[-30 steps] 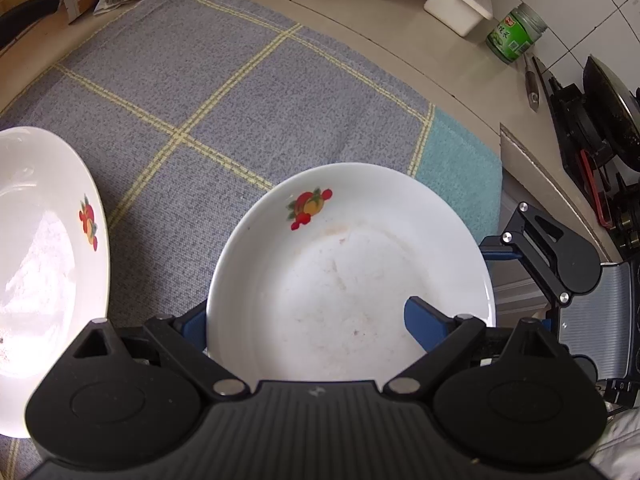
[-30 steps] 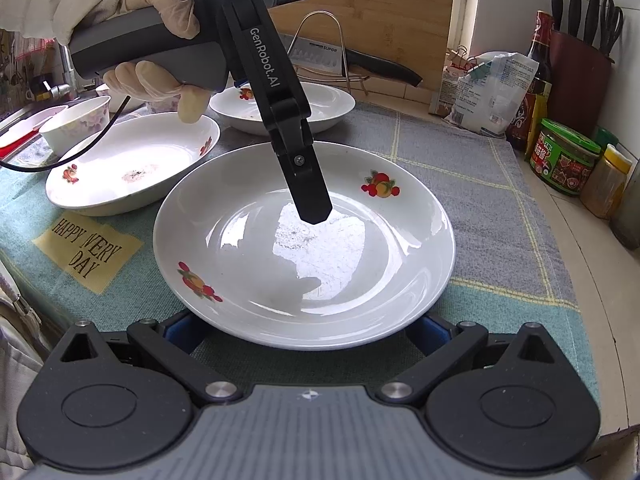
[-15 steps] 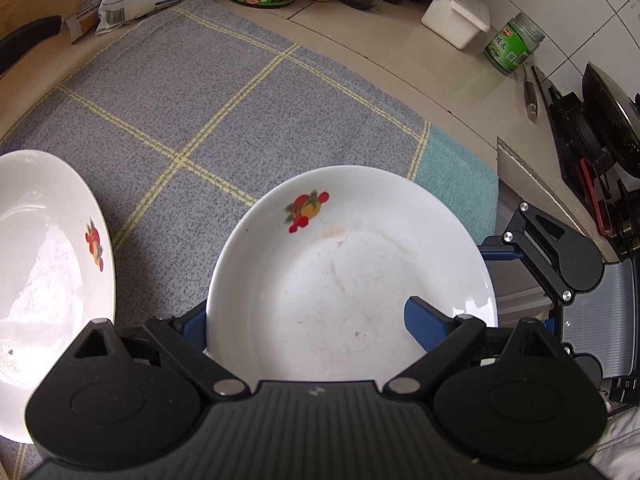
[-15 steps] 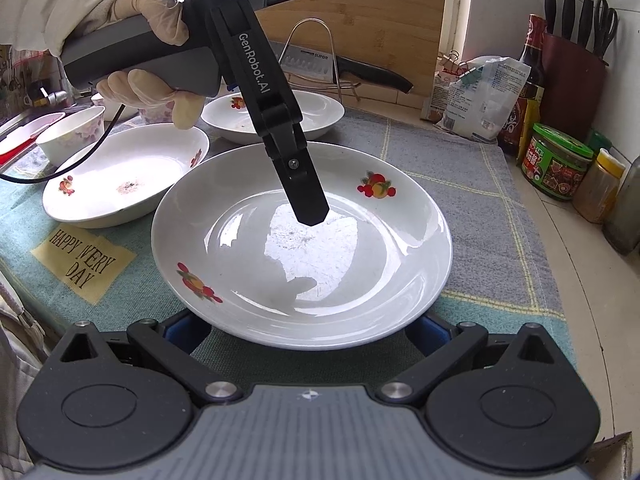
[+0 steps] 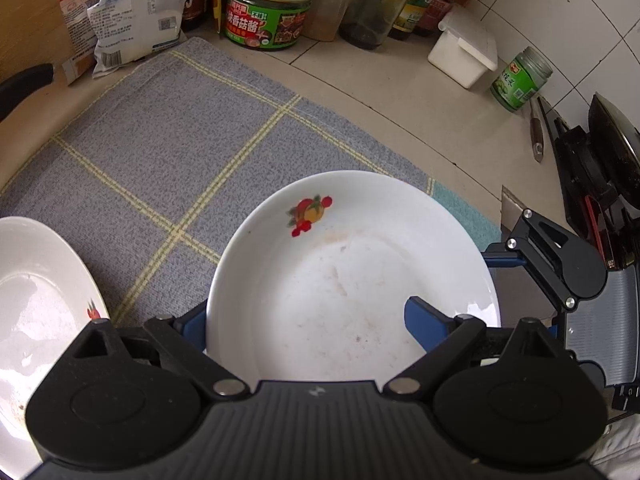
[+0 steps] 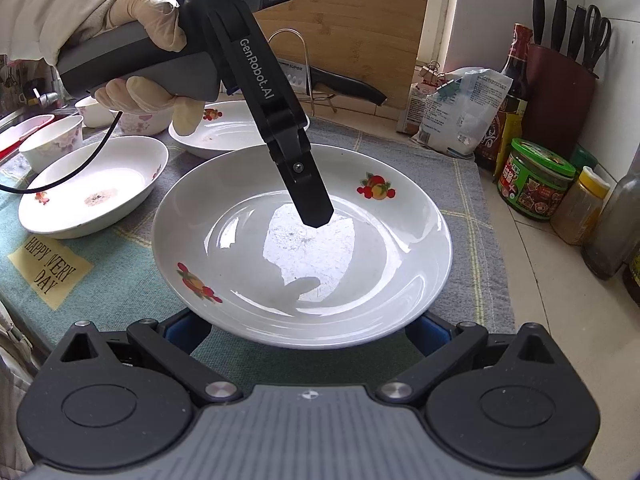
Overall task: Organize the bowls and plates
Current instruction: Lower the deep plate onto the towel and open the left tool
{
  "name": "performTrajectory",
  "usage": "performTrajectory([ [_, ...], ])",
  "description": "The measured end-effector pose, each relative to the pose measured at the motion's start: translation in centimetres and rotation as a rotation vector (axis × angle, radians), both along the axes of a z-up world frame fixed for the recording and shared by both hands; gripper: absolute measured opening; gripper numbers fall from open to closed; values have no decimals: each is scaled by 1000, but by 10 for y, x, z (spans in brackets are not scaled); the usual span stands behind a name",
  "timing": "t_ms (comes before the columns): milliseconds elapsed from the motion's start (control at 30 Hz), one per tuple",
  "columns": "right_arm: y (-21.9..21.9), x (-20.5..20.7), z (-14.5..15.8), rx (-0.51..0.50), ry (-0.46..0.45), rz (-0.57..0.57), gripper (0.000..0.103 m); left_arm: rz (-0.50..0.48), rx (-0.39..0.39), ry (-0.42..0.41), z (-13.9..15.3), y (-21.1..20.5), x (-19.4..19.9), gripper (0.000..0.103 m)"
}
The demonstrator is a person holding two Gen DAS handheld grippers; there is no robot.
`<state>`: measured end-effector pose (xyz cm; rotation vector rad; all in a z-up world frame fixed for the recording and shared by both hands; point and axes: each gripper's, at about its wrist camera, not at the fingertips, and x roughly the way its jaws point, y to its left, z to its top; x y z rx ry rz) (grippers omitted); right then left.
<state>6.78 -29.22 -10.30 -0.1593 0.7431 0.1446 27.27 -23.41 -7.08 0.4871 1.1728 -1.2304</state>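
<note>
A white plate with fruit prints [image 5: 344,276] [image 6: 304,248] hangs just above the grey checked cloth [image 5: 180,152], carried by both grippers. My left gripper [image 5: 310,320] straddles its rim, with one blue pad [image 5: 424,320] inside the plate and the other below the left edge; it is shut on the plate. In the right wrist view that left gripper's finger [image 6: 308,196] reaches over the plate's middle, held by a gloved hand [image 6: 144,24]. My right gripper [image 6: 308,330] has both blue fingers under the near rim, tips hidden, and bears the plate.
Two more fruit-print plates [image 6: 92,188] [image 6: 224,132] and small bowls [image 6: 52,144] lie on the cloth to the left. A green-lidded jar [image 5: 268,8] [image 6: 532,184], bottles, a white box [image 5: 464,52], a bag [image 6: 460,112] and a knife block [image 6: 560,92] line the counter's back. A stove [image 5: 600,184] stands at the right.
Both grippers and the plate have shifted together across the cloth toward the jars and bottles. The neighbouring plates have slid away to the left in both views.
</note>
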Motion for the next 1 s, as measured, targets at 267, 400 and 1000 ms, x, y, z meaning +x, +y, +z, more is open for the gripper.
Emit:
performTrajectory([
  [267,-22,15,0,-3,-1,7,103,19,-12,-26,0,-23,11,95],
  [400,-34,25,0,-7,-2,11,103,32,-20,-30,-2,-34,19,95],
  [1000,-68,63,-18,-3,36,10,103,62,-21,-37,-32,-63,50,95],
])
